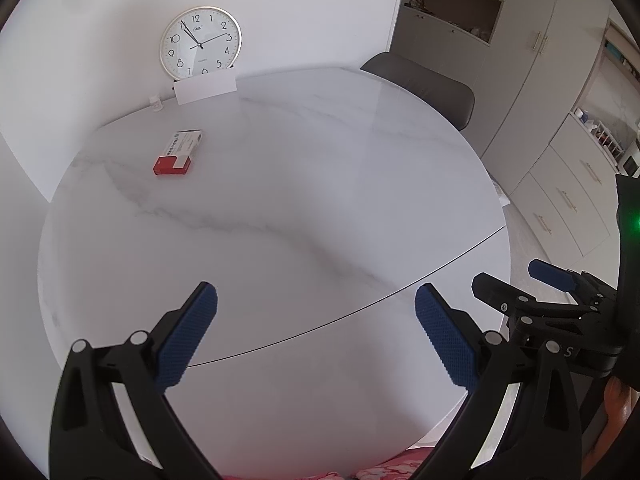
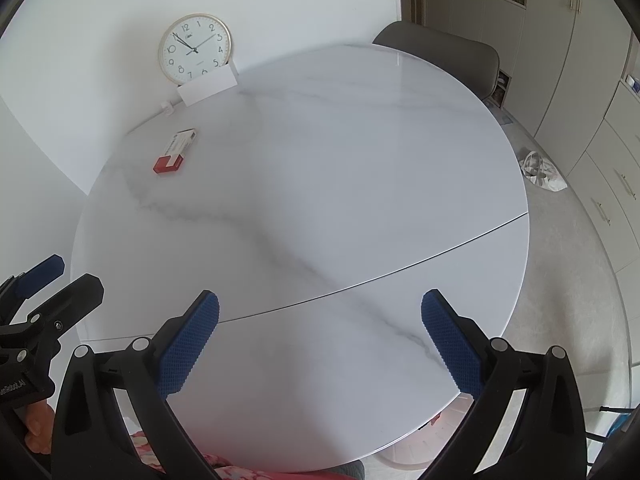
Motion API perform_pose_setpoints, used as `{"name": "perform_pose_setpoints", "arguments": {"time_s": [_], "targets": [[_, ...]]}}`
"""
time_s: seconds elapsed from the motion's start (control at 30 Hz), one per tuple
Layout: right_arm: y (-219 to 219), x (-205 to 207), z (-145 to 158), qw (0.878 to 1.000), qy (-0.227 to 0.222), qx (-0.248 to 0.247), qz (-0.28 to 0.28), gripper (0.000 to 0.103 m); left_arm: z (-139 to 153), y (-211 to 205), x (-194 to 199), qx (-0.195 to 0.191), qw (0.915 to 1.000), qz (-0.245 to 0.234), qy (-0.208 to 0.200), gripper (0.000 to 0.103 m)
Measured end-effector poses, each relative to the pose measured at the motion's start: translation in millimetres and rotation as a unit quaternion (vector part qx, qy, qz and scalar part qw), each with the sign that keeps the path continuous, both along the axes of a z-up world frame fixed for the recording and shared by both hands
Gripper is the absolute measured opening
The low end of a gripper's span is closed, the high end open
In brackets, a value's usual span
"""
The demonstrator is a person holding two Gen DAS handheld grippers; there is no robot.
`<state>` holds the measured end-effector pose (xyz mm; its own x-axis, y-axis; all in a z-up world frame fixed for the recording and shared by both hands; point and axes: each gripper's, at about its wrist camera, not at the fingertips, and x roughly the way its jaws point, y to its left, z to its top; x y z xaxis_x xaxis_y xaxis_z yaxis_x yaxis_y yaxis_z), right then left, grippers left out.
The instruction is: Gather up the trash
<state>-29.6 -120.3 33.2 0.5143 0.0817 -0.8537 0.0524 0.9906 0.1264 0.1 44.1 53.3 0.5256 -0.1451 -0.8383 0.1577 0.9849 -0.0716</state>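
Observation:
A small red and white carton [image 1: 178, 153] lies flat on the far left part of the round white marble table [image 1: 304, 184]; the right wrist view shows the same carton [image 2: 174, 152] on the table [image 2: 328, 168]. My left gripper [image 1: 316, 332] hovers open over the near edge of the table, nothing between its blue pads. My right gripper [image 2: 320, 340] is open too, beside it on the right, also with nothing in it. Each gripper shows in the other's view: the right gripper [image 1: 516, 280] at the right edge, the left gripper [image 2: 64, 276] at the left edge. Both are far from the carton.
A round wall clock [image 1: 201, 42] leans on the wall behind a white card [image 1: 205, 89] at the table's far side, with a tiny white bottle [image 1: 155, 103] beside it. A grey chair [image 1: 424, 84] stands behind the table. A white bag [image 2: 542, 170] lies on the floor near cabinets [image 1: 568, 200].

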Motion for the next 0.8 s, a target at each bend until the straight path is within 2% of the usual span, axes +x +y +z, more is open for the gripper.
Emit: {"name": "perform_pose_setpoints", "arguments": {"time_s": [0.8], "targets": [[1.0,0.0,-1.0,1.0,0.002,0.001,0.001,0.1,-2.7,-1.9,0.7,0.001,1.0,-0.002,0.003,0.095]]}}
